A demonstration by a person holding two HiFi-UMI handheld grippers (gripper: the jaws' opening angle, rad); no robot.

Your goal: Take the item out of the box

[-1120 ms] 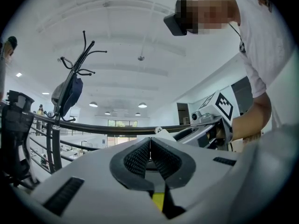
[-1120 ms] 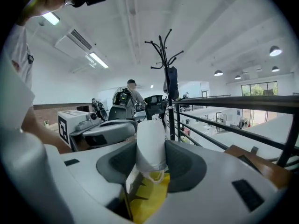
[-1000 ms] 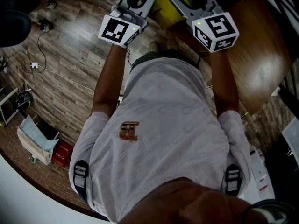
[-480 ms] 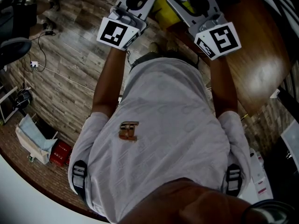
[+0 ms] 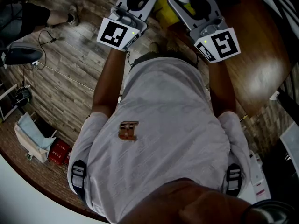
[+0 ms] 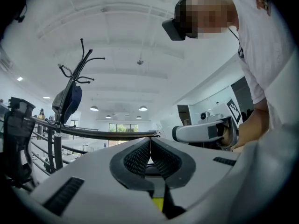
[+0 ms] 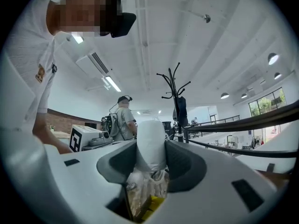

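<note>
White, smooth and rounded, the plastic cap-like top of the item [image 7: 150,127] stands up between the pads of my right gripper [image 7: 150,153]; those jaws are spread wide and clamped on its sides, with crinkled clear wrapping [image 7: 142,185] bunched just below the pads. My left gripper [image 6: 150,146] has its ribbed pads pressed together on nothing; it hangs just beside the right one. In the head view both grippers sit at the top edge, over a bright yellow shape [image 5: 166,10] next to the brown wooden table [image 5: 254,55]; I cannot tell whether that yellow shape is the box or part of the item, and no box wall shows plainly. I judge the step in hand to be the lift-out; to do it well I would draw straight along the item's length, hold pressure even so the slick cap does not squirt free, and avoid squeezing harder, since the wrapping looks soft; the free left gripper could pin the container down if it rises too.
</note>
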